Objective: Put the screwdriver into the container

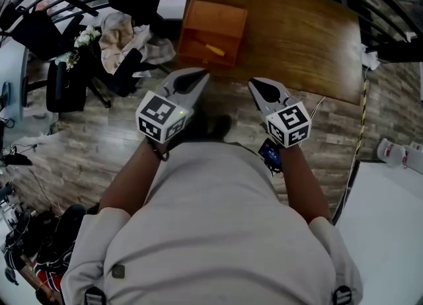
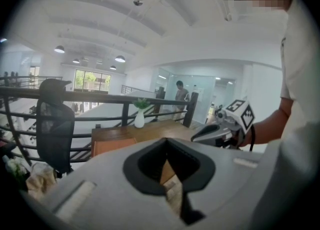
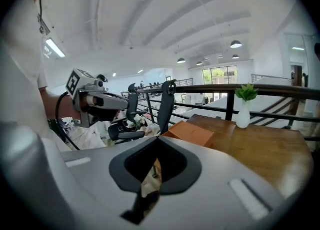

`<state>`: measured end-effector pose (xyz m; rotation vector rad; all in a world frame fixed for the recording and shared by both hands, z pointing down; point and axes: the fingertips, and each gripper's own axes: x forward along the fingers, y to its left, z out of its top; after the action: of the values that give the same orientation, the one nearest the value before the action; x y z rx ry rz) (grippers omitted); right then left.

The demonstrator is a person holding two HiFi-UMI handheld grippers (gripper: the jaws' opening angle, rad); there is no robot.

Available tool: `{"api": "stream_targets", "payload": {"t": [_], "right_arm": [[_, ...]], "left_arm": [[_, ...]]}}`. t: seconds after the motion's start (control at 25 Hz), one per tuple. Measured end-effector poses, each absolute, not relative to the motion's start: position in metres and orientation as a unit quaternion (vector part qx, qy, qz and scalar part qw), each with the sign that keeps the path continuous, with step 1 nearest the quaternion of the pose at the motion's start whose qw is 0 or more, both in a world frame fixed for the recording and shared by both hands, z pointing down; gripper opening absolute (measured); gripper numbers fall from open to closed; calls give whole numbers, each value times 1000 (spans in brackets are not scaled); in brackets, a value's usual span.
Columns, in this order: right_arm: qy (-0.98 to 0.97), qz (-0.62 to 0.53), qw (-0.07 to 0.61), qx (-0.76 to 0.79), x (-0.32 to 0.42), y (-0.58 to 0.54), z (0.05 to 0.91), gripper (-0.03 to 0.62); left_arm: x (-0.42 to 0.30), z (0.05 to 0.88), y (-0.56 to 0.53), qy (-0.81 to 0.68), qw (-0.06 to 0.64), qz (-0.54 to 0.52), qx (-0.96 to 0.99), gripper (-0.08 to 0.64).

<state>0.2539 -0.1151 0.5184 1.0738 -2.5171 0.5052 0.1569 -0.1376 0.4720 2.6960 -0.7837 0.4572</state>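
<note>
Shirt (image 1: pixel 211 231) fills the near edge, and past it the left gripper (image 1: pixel 202 74) and right gripper (image 1: pixel 254 83) hang clenched and empty before the wooden table (image 1: pixel 297 32), where what seems the yellow screwdriver (image 1: pixel 215 49) already lies inside the orange container (image 1: pixel 215 10) at far left, so the task looks done.

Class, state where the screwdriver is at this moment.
In the head view, the screwdriver lies inside the orange container at the left end of the wooden table, just beyond the left gripper.
</note>
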Motion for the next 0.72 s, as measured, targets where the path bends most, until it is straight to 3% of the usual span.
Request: {"api": "stream_targets", "payload": {"t": [0.72], "right_arm": [[-883,171,138,415,187,-63,490,8]], "left_arm": [[93,458,-79,-241,127,150,951,3]]}}
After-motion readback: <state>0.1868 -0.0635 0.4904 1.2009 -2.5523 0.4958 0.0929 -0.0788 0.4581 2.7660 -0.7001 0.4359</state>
